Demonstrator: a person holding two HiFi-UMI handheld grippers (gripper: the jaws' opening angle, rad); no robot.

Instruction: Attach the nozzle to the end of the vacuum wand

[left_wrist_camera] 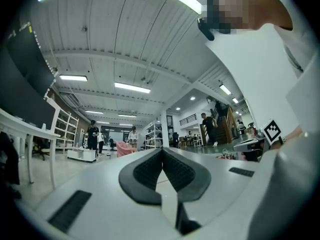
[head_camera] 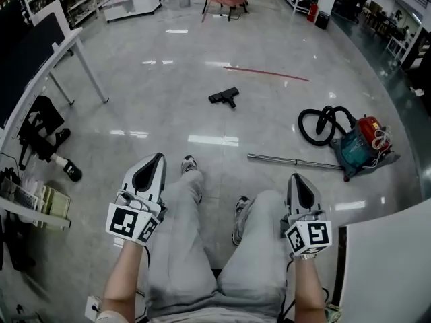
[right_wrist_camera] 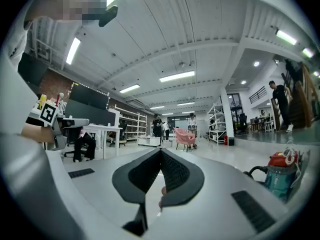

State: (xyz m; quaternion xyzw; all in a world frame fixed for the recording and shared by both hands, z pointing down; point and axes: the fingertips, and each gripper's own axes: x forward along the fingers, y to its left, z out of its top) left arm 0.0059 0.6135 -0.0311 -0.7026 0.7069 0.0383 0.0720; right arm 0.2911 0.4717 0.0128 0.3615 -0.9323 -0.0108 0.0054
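Glossy grey floor stretched ahead of us, and everything the job needed lay on it, well out of reach. The black nozzle sat alone near the middle of the floor. The wand lay flat and closer to us on the right, with its far end just beside the teal and red vacuum cleaner and its coiled black hose. We could not tell whether that end was plugged into anything. The left gripper and the right gripper hovered over our knees. Both were clenched shut with nothing in them, their dark pads meeting at the tips in each gripper view. We judged the nozzle to be a light, stiff plastic piece, best taken by its short neck rather than its wide foot, so the socket would stay free. The wand looked like a thin metal tube, rigid, smooth and probably slippery. It was also long enough to swing if pinched at one tip. We reckoned a firm hold a little way back from its free end, the one pointing toward the nozzle, would steady it for the push-fit.
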